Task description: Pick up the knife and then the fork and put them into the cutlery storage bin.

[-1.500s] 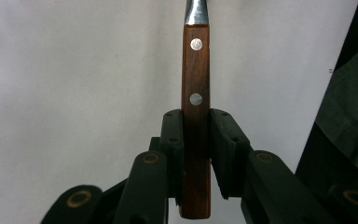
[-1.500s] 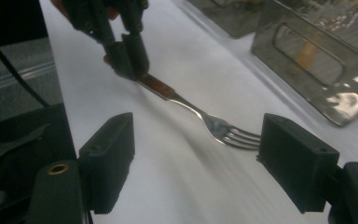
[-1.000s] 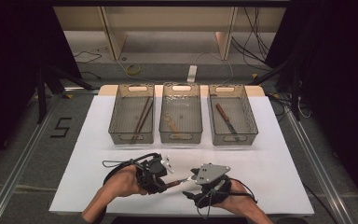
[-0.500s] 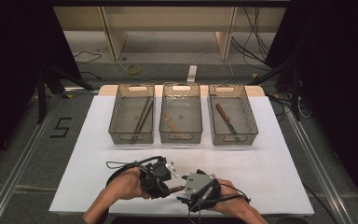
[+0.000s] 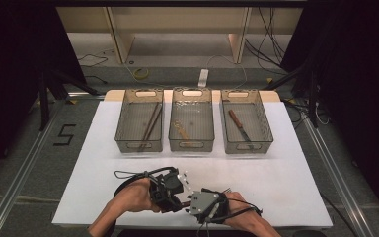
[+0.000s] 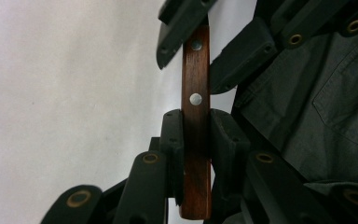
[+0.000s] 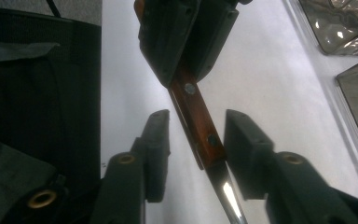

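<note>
The left tool [image 6: 196, 140] clamps the wooden handle of a knife [image 6: 196, 116] low over the white counter [image 5: 286, 168], near its front edge. The right tool [image 7: 196, 154] has just been closing around the same handle, its jaws either side of the wood, the right one just touching, the left apart

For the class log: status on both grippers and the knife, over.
Left gripper shut on knife handle. Right gripper closing around it, one finger touching, the other apart. Nothing in the way.
</note>
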A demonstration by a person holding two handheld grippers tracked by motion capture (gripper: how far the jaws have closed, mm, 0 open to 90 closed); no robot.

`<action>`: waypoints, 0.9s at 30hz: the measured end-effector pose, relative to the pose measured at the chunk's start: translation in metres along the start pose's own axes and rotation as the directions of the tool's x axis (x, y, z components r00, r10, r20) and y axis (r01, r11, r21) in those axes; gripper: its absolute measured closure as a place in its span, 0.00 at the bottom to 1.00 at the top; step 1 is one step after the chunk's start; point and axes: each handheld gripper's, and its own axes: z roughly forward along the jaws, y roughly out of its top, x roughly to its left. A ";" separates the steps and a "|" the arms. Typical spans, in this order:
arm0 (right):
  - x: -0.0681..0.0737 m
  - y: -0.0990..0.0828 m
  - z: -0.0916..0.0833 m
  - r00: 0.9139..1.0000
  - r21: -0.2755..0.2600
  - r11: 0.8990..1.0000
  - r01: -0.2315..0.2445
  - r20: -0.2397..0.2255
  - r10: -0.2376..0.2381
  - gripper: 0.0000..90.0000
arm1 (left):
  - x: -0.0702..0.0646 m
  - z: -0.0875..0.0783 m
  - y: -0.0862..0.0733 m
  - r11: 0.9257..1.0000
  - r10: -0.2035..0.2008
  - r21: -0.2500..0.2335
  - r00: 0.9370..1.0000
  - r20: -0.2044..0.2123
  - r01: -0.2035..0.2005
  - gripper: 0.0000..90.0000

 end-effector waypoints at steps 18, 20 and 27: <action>0.005 0.000 -0.003 0.994 0.050 0.993 0.111 -0.001 -0.111 0.87 | 0.008 -0.011 -0.006 0.996 -0.046 -0.078 0.998 0.041 0.049 0.70; 0.002 -0.001 -0.005 0.994 0.048 0.993 0.108 0.011 -0.108 0.87 | 0.010 -0.014 -0.009 0.993 -0.065 -0.097 0.997 0.032 0.067 0.64; -0.011 -0.008 -0.015 0.997 0.049 0.998 0.050 0.052 -0.052 0.87 | 0.020 -0.024 -0.017 0.964 -0.161 -0.218 0.987 -0.029 0.151 0.36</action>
